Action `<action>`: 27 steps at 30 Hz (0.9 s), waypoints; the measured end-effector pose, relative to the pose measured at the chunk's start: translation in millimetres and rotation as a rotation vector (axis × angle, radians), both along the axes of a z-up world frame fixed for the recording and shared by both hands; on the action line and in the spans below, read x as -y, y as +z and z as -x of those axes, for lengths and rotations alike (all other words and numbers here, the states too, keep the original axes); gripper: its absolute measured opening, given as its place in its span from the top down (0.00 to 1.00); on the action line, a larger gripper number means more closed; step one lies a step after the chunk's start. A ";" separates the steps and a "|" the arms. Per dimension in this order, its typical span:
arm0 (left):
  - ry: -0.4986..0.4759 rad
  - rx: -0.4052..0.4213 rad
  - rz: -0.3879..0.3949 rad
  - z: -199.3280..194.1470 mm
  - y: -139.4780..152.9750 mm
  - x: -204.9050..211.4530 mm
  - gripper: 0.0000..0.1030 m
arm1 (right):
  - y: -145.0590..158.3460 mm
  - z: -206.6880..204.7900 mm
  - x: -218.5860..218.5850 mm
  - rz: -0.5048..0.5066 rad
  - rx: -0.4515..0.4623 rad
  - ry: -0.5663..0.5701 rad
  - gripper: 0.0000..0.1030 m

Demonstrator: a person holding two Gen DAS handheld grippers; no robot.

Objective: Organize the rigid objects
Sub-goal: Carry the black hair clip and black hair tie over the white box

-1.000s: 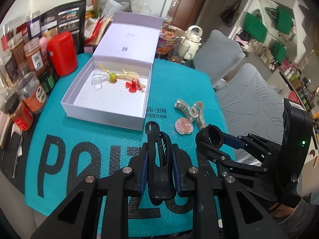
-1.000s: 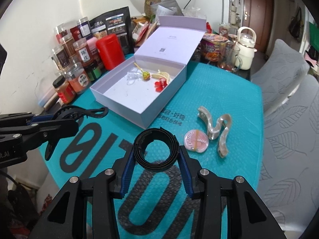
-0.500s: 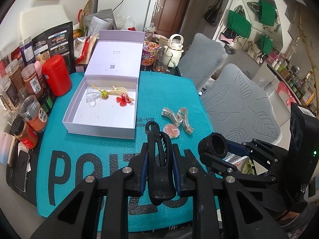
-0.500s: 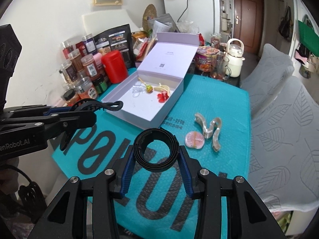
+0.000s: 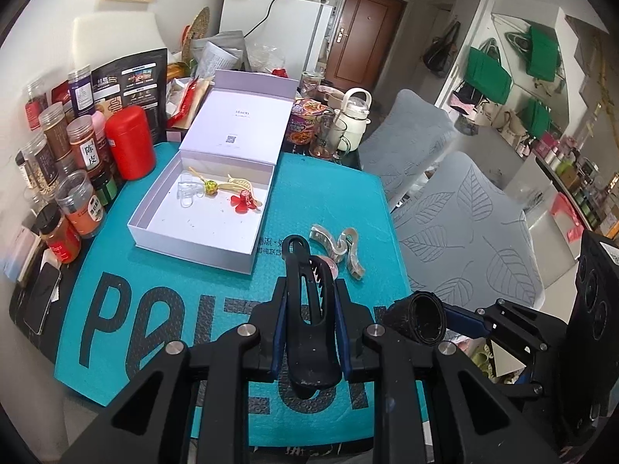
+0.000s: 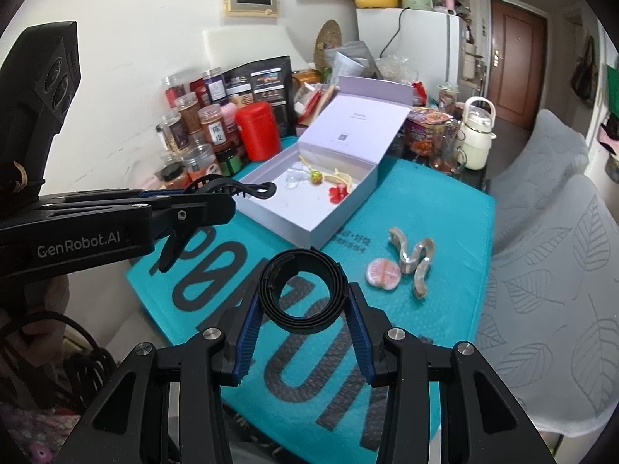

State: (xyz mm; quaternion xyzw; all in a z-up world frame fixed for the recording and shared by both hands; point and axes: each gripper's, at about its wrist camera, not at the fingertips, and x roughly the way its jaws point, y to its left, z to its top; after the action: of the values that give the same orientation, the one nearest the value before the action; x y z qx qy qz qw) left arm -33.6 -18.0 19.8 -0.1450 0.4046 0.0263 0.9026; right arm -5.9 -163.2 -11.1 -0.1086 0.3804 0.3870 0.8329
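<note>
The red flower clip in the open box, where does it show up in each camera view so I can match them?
Left wrist view: the red flower clip lies in the white box, near its right wall, left of centre in the picture.
Right wrist view: the red flower clip lies in the box's far right part, just above centre.
Shared landmark: the red canister left of the box.

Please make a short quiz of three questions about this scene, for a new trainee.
1. True or false: the left gripper is shut on a black hair claw.
2. What does the right gripper hold: A) pink round case, B) black coiled band, C) red canister?
3. Fill in: the red flower clip lies inside the open white ___.

Key: 1 true; 2 B, the black coiled band; 3 box.
</note>
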 end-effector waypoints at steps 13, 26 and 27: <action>0.004 0.016 -0.016 -23.6 2.9 -25.7 0.79 | 3.6 -25.0 -19.1 -0.010 0.002 -0.009 0.59; -0.058 -0.036 -0.022 -82.1 -5.0 -95.1 0.79 | 1.4 -78.6 -84.2 0.005 -0.033 -0.074 0.59; -0.061 -0.041 -0.019 -87.6 -6.9 -100.9 0.79 | 0.6 -83.0 -88.9 0.006 -0.037 -0.077 0.59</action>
State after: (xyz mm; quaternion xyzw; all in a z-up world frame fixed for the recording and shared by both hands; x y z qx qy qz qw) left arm 54.1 82.9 12.9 -0.1234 0.4268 0.0053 0.8959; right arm 77.0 -74.3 -10.6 -0.0892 0.4010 0.3554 0.8396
